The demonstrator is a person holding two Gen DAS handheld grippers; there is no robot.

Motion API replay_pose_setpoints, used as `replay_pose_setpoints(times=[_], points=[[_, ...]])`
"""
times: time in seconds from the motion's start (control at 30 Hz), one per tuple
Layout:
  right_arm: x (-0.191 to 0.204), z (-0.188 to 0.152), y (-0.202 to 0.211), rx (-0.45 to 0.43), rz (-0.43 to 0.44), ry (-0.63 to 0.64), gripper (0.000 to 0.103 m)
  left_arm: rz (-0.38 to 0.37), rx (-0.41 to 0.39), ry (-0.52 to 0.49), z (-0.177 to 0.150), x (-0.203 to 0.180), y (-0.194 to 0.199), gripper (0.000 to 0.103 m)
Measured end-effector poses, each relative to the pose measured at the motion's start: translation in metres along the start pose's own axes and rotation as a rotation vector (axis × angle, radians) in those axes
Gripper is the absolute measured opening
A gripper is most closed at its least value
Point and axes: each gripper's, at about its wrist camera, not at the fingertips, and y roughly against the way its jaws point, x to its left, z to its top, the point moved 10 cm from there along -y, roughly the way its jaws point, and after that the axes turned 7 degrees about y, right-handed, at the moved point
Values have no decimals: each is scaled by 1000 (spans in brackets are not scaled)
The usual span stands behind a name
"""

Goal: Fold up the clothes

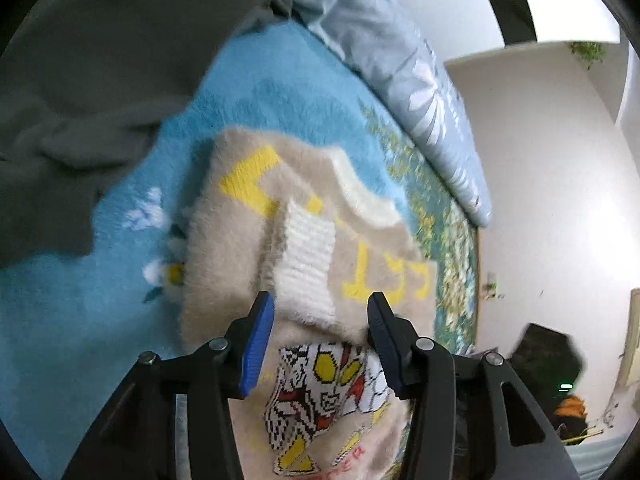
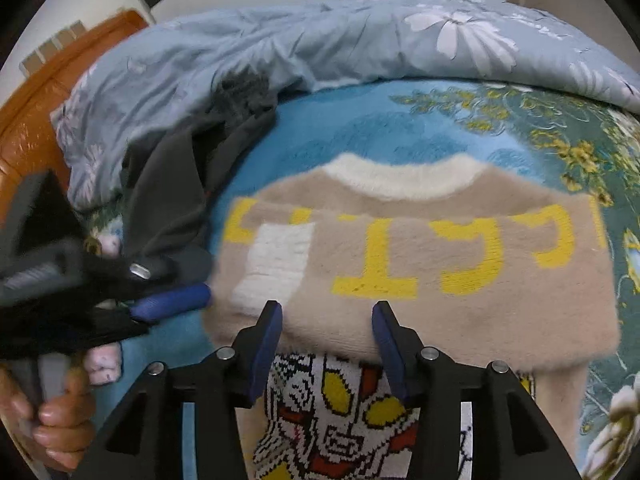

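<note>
A fluffy blue blanket (image 2: pixel 360 128) covers the bed, with a pale blue floral duvet (image 2: pixel 320 40) bunched along its far edge under white walls. A dark grey garment (image 2: pixel 168 184) lies crumpled at the left. The beige fuzzy sweater (image 2: pixel 440 300) lies mid-blanket, folded, long axis left to right, white collar (image 2: pixel 400 178) away from the cameras, white ribbed cuff (image 2: pixel 272 264) on top. Left gripper (image 1: pixel 320 320) and right gripper (image 2: pixel 326 324) both gape wide, holding nothing
</note>
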Motion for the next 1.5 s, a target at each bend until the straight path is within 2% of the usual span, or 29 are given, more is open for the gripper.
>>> replay_pose_setpoints(times=[0.17,0.23,0.5,0.6,0.63,0.7,0.87,1.0,1.17,1.5], points=[[-36,-6,25,-62,-29,-108,52,85,1,-19,1,7,-17,50],[-54,-12,33,-70,-41,-166,52,65,-14,5,2,7,-15,50],[-105,-37,47,-88,-71,-350,52,112,-6,-18,-4,10,-26,48],[-114,-44,51,-90,-76,-386,52,131,-27,-53,-3,5,-25,17],[-116,-45,53,-92,-78,-389,52,127,-46,-66,-1,2,-21,12],[-121,-46,56,-99,-79,-396,52,121,-85,-92,1,-4,-12,10],[-132,-35,67,-133,-71,-401,52,95,-202,-150,11,-16,26,8],[-134,-21,70,-156,-60,-372,52,128,-246,-115,18,9,42,8],[-135,-15,55,-129,-59,-343,52,167,-220,-35,17,43,25,8],[-149,-24,12,-23,-70,-363,52,211,-200,-45,14,55,6,8]])
